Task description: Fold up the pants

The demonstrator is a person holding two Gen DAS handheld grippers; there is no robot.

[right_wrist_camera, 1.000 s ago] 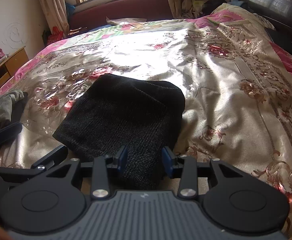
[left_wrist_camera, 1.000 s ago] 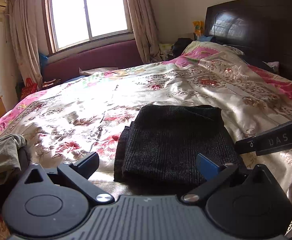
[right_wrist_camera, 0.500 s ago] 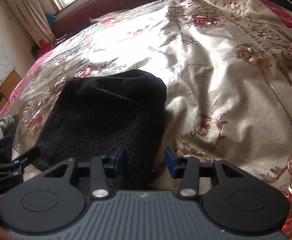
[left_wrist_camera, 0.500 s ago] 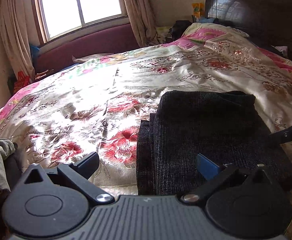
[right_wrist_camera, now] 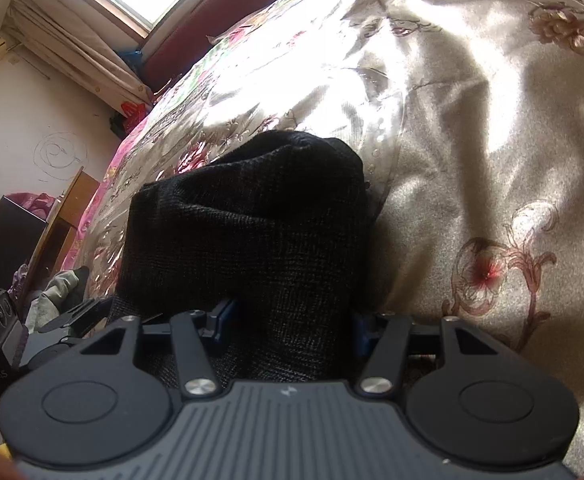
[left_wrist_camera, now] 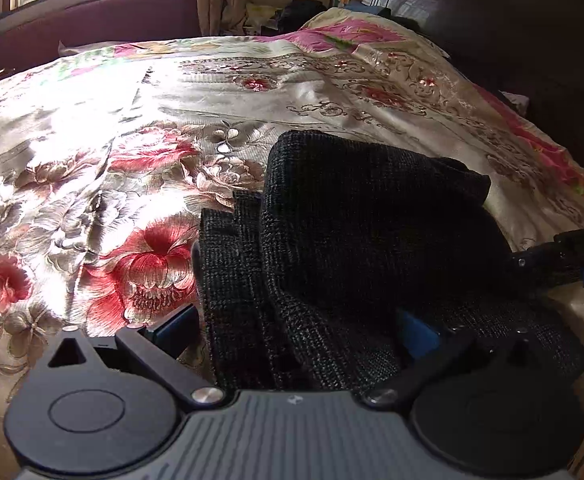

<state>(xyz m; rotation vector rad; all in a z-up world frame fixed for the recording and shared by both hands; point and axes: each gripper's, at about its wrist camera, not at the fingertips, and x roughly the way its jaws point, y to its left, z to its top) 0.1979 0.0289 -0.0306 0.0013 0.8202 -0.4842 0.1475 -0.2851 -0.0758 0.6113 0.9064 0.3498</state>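
Note:
The black knit pants [left_wrist_camera: 356,240] lie folded on the floral bedspread [left_wrist_camera: 140,168], humped up in the middle. My left gripper [left_wrist_camera: 292,332] is open and wide, straddling the near left part of the pants; its left finger is beside the edge and its right pad [left_wrist_camera: 416,336] rests over the fabric. My right gripper [right_wrist_camera: 290,320] has its jaws opening, with the pants [right_wrist_camera: 252,232] filling the gap between them. Its pads are half hidden by the cloth. In the left wrist view the right gripper's finger [left_wrist_camera: 564,256] reaches onto the pants from the right edge.
A dark headboard [left_wrist_camera: 512,40] stands at the far right of the bed. An olive garment [right_wrist_camera: 60,288] lies at the bed's left edge, near a wooden cabinet [right_wrist_camera: 68,208]. Smooth bedspread [right_wrist_camera: 472,140] stretches to the right of the pants.
Both grippers have come down and forward onto the near edge of the pants. The right jaws have widened around the fabric. The pants, flat before, now bulge upward.

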